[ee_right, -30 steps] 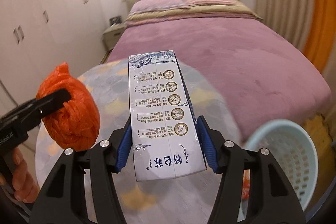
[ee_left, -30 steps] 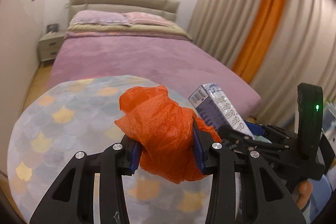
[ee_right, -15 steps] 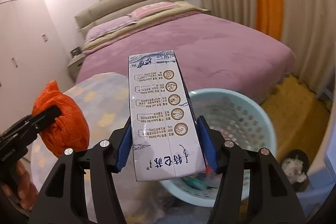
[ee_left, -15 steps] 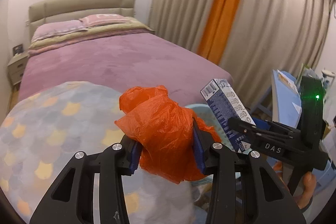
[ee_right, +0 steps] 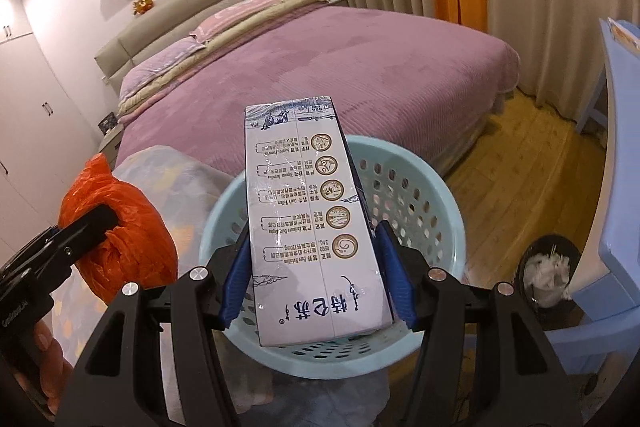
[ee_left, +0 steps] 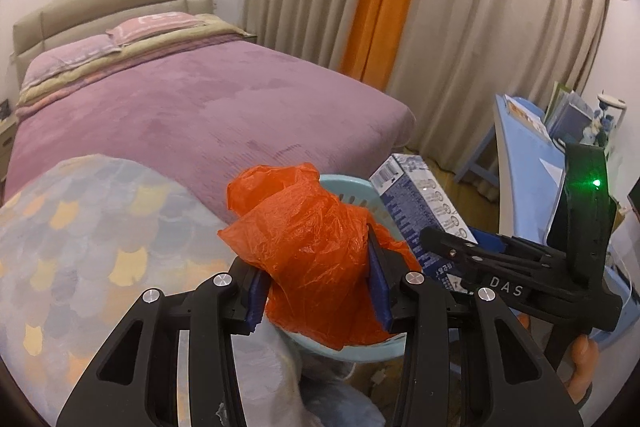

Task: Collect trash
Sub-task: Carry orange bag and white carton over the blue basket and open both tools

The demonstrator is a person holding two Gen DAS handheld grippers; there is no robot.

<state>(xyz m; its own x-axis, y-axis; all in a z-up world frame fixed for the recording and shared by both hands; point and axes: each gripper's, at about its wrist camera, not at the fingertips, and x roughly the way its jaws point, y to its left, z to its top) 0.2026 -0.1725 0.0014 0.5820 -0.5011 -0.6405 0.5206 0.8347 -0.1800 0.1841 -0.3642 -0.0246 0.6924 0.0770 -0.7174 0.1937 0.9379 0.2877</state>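
My left gripper [ee_left: 316,283] is shut on a crumpled orange plastic bag [ee_left: 312,239], held at the near left rim of a light blue perforated basket [ee_left: 340,185]. The bag also shows in the right wrist view [ee_right: 116,231]. My right gripper [ee_right: 312,275] is shut on a white and blue carton [ee_right: 308,219] and holds it directly over the basket [ee_right: 420,195]. The carton also shows in the left wrist view [ee_left: 420,211], just right of the bag. The basket's bottom is mostly hidden by the carton.
A round table with a scale-patterned cloth [ee_left: 80,235] is at the left. A bed with a purple cover [ee_right: 360,67] lies behind. A blue desk [ee_left: 524,155] and curtains [ee_left: 480,7] are at the right. A small dark bin with white paper [ee_right: 548,267] stands on the wooden floor.
Both grippers have swung right, away from the table, with their loads. The blue basket has come under the carton and beside the bag.
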